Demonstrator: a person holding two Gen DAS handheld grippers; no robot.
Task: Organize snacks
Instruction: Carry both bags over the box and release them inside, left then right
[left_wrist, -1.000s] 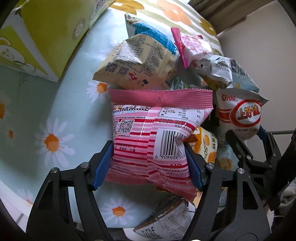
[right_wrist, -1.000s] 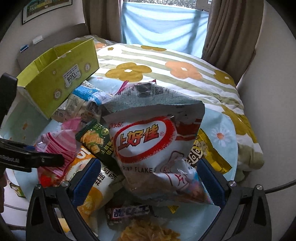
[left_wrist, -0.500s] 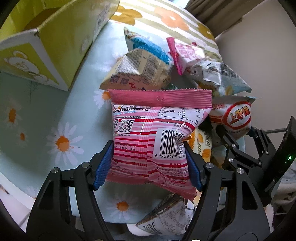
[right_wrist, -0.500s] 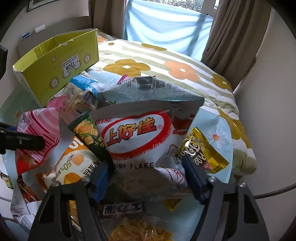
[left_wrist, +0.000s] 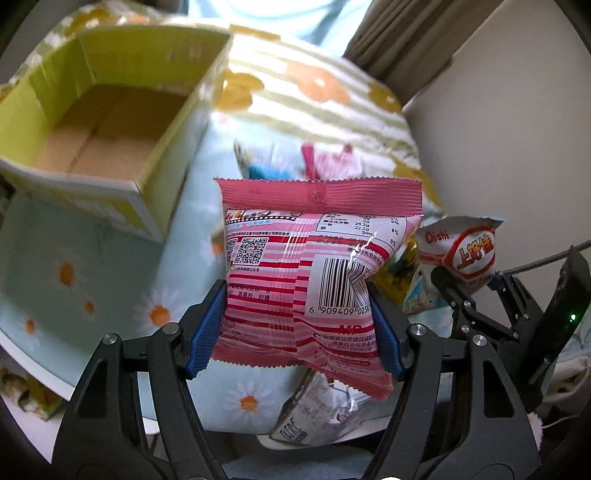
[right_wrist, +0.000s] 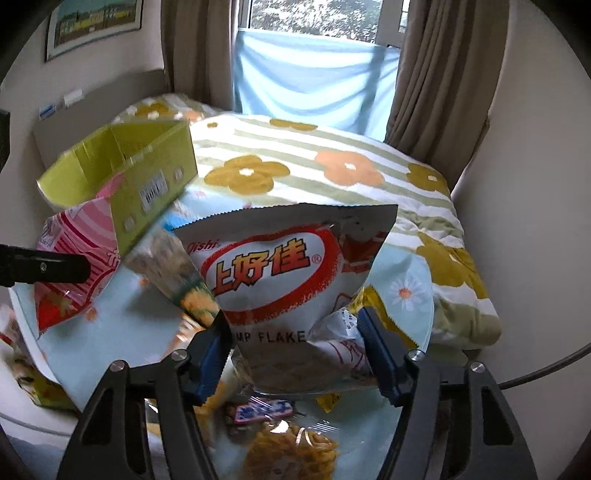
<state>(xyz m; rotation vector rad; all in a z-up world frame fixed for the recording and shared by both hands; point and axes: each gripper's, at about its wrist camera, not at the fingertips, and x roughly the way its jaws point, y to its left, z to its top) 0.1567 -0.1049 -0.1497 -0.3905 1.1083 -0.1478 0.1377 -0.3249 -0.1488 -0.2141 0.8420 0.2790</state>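
A pink striped snack bag (left_wrist: 314, 258) hangs above the daisy-print table (left_wrist: 74, 266), and my left gripper (left_wrist: 295, 328) is shut on its lower half, blue pads pressing both sides. The open yellow-green cardboard box (left_wrist: 177, 122) lies to its upper left, with bare brown floor showing inside. My right gripper (right_wrist: 295, 343) holds a white and red Oishi shrimp flakes bag (right_wrist: 280, 266). Its jaws are closing, and the pads dent the bag's sides. In the right wrist view the pink bag (right_wrist: 81, 251) hangs at the left, before the box (right_wrist: 147, 177).
Several loose snacks lie on the table: a wrapped bar (right_wrist: 266, 406), a bag of yellow crisps (right_wrist: 291, 450), a gold packet (right_wrist: 373, 302) and a silver packet (left_wrist: 317, 413). A bed with a flowered quilt (right_wrist: 332, 166) is behind. A pale wall (left_wrist: 498, 129) stands at the right.
Both grippers have risen with their bags. The right jaws went from wide around the shrimp flakes bag to pressing on it. The box's inside now shows in the left wrist view.
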